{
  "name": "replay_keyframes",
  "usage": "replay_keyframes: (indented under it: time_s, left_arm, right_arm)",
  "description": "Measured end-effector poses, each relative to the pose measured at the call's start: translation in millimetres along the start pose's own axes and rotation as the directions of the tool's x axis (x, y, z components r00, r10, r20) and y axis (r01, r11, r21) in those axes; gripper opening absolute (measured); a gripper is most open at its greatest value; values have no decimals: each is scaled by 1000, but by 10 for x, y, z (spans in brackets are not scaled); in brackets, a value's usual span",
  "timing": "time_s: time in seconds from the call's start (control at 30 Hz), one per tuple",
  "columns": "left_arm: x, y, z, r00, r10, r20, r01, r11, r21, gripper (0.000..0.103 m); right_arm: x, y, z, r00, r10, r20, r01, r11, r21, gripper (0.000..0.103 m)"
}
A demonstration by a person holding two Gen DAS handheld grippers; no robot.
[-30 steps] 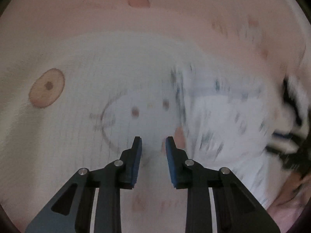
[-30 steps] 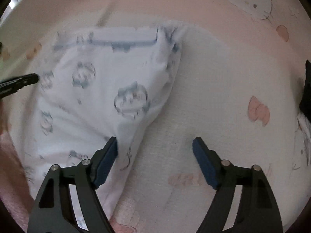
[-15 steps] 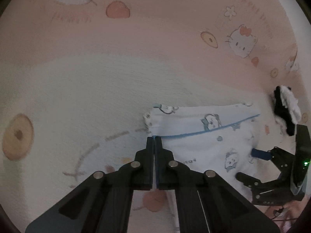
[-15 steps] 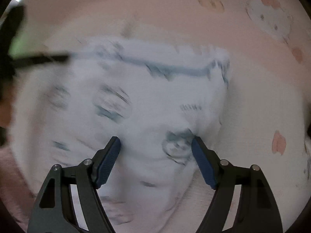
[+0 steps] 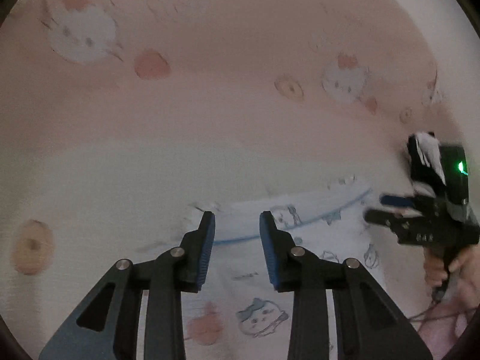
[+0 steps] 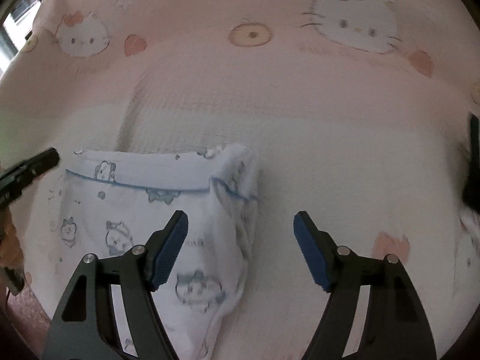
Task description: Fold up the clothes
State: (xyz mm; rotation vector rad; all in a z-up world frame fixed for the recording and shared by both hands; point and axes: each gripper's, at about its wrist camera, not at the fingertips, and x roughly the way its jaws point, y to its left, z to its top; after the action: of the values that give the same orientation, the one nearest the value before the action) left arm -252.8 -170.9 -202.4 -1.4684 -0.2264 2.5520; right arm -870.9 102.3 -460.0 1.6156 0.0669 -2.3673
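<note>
Garment, white with small blue cartoon prints, lies on the pink cat-print bed sheet; its lettering is too blurred to read. Left gripper and right gripper hover with fingers spread, empty.

the white printed garment runs off the bottom edge behind the right gripper's arms; a black-and-white item is cut by the right edge.

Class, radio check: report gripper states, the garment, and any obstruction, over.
Left gripper open, empty. Right gripper open, empty. White printed garment lies partly folded on the pink bedsheet. Nothing in the way.
</note>
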Motion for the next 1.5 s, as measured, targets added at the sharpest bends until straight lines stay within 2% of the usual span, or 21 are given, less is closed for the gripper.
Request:
replay_keyframes:
  time_s: [0.03,0.07,0.1,0.2,0.3,0.37,0.43,0.5,0.53,0.57,0.63,0.77,0.83,0.93,1.07,1.13,1.2,1.3,1.33,1.43,1.5]
  left_arm:
    - [73,29,-10,1000,16,-17,-16,1000,-2,32]
    - [116,75,-13,999,36,-25,-36,999,-7,20]
    - [159,121,-16,998,55,-33,-55,998,-12,16]
    - [41,272,40,994,105,-28,-107,993,-52,13]
    - [16,377,32,986,160,-44,-162,985,-58,14]
    - [-66,283,63,987,159,-2,-159,987,-35,14]
    - [-176,154,106,986,153,58,-153,988,-6,14]
    - [-286,26,149,982,145,118,-148,989,24,14]
    - [-317,-37,159,986,107,126,-114,993,42,16]
    - [-296,-36,157,990,89,109,-93,995,35,19]
    - [-215,30,145,994,89,61,-88,996,-10,20]
    - [-53,163,123,996,80,-33,-83,991,-100,21]
    - [-49,165,130,997,69,-33,-72,992,-106,21]
    - [-66,147,147,999,50,-19,-51,993,-102,21]
    - [-10,123,132,999,47,-18,-49,995,-84,21]
    - [121,65,84,986,156,-58,-158,987,-23,20]
    - [159,34,60,959,268,-88,-267,963,27,20]
    - [39,71,86,890,451,-72,-449,893,47,20]
    - [-13,107,99,894,442,-68,-442,897,22,20]
    - [-124,27,177,970,243,-24,-244,969,-45,20]
    - [-78,-205,196,988,153,-6,-153,988,10,21]
  right_arm:
    - [-114,-100,8,1000,-13,-20,13,1000,-11,69]
    - [-92,-128,93,998,-57,-30,57,998,-11,69]
    - [-66,-210,122,998,-56,-29,56,998,10,70]
    - [-126,-500,149,998,68,-10,-66,989,133,70]
    - [-261,-664,145,992,116,43,-123,969,214,70]
    - [-287,-758,139,991,126,54,-137,950,282,70]
    - [-271,-732,139,994,102,40,-109,958,266,70]
    - [-297,-688,128,991,120,57,-131,957,258,70]
    - [-295,-651,129,987,151,57,-161,954,252,70]
    - [-292,-611,132,981,185,55,-193,950,247,70]
    - [-307,-487,160,985,168,36,-172,966,193,70]
    - [-685,-686,-112,984,175,20,-176,977,120,70]
    - [-698,-705,-124,986,166,28,-168,981,101,72]
    - [-721,-794,-195,990,134,47,-140,981,133,73]
    - [-831,-1186,-314,994,95,60,-108,955,275,73]
    - [-733,-1303,-337,997,77,12,-77,951,300,73]
    - [-654,-1330,-342,999,38,-16,-32,964,265,73]
    - [-621,-1274,-301,1000,11,-17,-7,978,207,75]
    - [-610,-1250,-274,1000,18,-16,-15,981,194,75]
    - [-580,-1131,-189,999,45,-9,-44,990,135,75]
    - [-559,-993,-147,998,69,-8,-69,995,70,75]
